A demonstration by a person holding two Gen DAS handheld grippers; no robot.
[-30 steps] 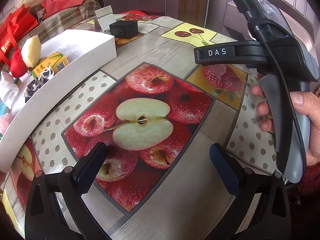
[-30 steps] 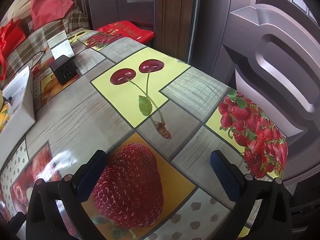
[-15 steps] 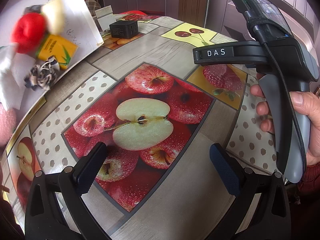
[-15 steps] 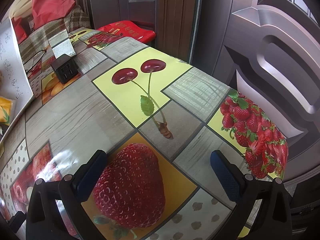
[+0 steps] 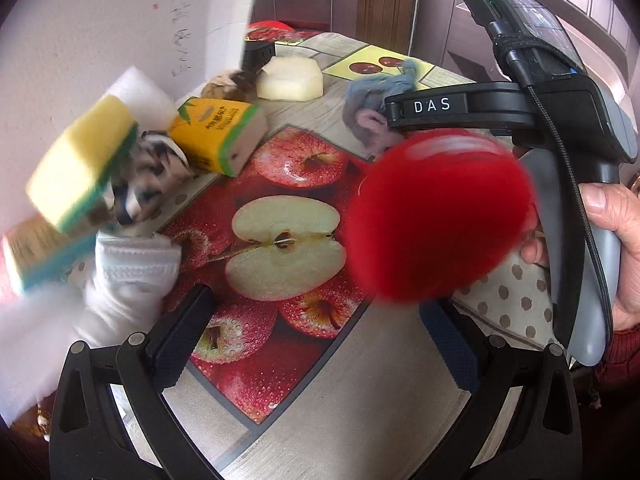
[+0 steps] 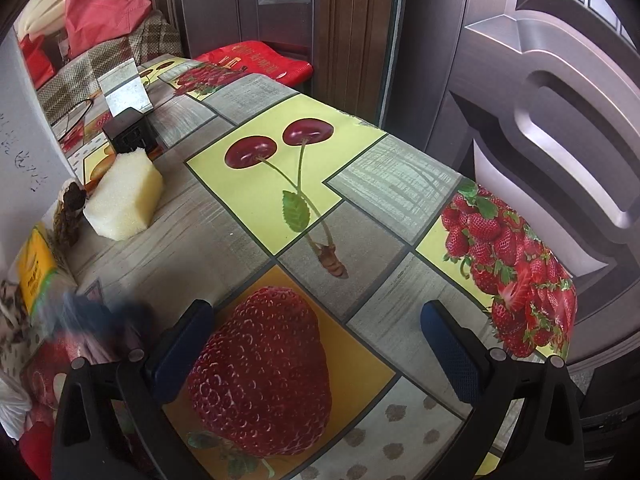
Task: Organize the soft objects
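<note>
Tongs: two; left tongs (image 5: 316, 320) wide, holding nothing; right tongs (image 6: 318, 338) wide, holding nothing.
Soft objects: one blurred red pompom (image 5: 436, 220) above the tabletop (image 5: 372, 380), just beyond the left tongs' right finger; one cream foam block (image 6: 126, 196) far left; one yellow tissue pack (image 5: 216, 136); two blurred yellow sponges (image 5: 80, 164); one grey cloth (image 5: 372, 100).
White box (image 5: 100, 28): one, tilted, far left.
Hand (image 5: 612, 240): one, gripping the right handle.
</note>
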